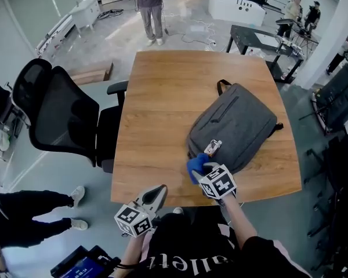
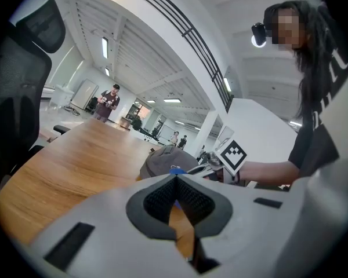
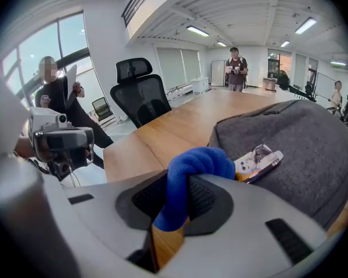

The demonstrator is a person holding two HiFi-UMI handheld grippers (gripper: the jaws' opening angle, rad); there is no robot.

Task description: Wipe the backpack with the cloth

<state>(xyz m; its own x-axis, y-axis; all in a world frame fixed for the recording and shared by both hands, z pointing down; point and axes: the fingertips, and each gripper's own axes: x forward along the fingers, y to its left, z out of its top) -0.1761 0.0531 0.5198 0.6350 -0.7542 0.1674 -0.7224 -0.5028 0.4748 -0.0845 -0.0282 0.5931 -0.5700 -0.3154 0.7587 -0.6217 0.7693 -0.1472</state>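
The grey backpack (image 1: 235,126) lies flat on the right half of the wooden surface (image 1: 162,97), its lower end close to the near edge. The right tool (image 3: 181,200) pinches a bunched blue cloth (image 3: 194,164) between its jaws, and the wad bulges out past the tips. In the head view the cloth (image 1: 196,167) sits at the backpack's near-left corner. It seems to press against the fabric there, though the angle does not settle whether the two actually touch. Just beyond the cloth a small charm (image 3: 258,160) rests on the backpack's top face. The left tool (image 2: 175,198) has its jaws pressed together with nothing between them. It hangs at the near edge of the surface, left of the right tool and apart from the backpack. A black chair (image 1: 58,112) stands at the surface's left side.
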